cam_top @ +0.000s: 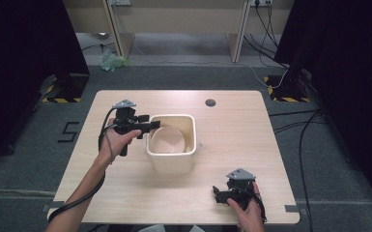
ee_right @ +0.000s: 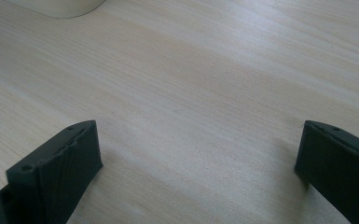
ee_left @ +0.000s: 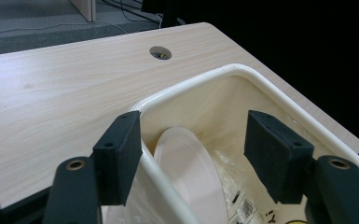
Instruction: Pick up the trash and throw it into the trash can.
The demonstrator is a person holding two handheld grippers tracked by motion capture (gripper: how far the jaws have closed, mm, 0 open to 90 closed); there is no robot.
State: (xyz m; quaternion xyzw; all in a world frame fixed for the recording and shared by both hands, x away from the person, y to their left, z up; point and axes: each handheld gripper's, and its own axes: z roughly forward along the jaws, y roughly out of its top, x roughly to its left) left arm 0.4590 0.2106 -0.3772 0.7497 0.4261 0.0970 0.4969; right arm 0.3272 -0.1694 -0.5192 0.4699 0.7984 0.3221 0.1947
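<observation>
A cream square bin [cam_top: 172, 163] stands in the middle of the wooden table [cam_top: 232, 130]. A pale round plate [cam_top: 168, 140] leans on edge inside it. My left gripper [cam_top: 153, 124] is at the bin's left rim and is open. In the left gripper view the left gripper [ee_left: 196, 156] straddles the bin's rim [ee_left: 242, 70], one pad outside the wall and one inside, with the plate [ee_left: 191, 172] between the pads. My right gripper [cam_top: 217, 194] rests open near the table's front right, and the right gripper [ee_right: 198, 154] has only bare wood between its jaws.
A round cable hole [cam_top: 210, 102] sits in the table behind the bin. Clear wrapping with a printed label [ee_left: 242, 205] lies on the bin's bottom. The bin's base [ee_right: 65, 7] is at the top left of the right gripper view. Cables run on the floor at the right.
</observation>
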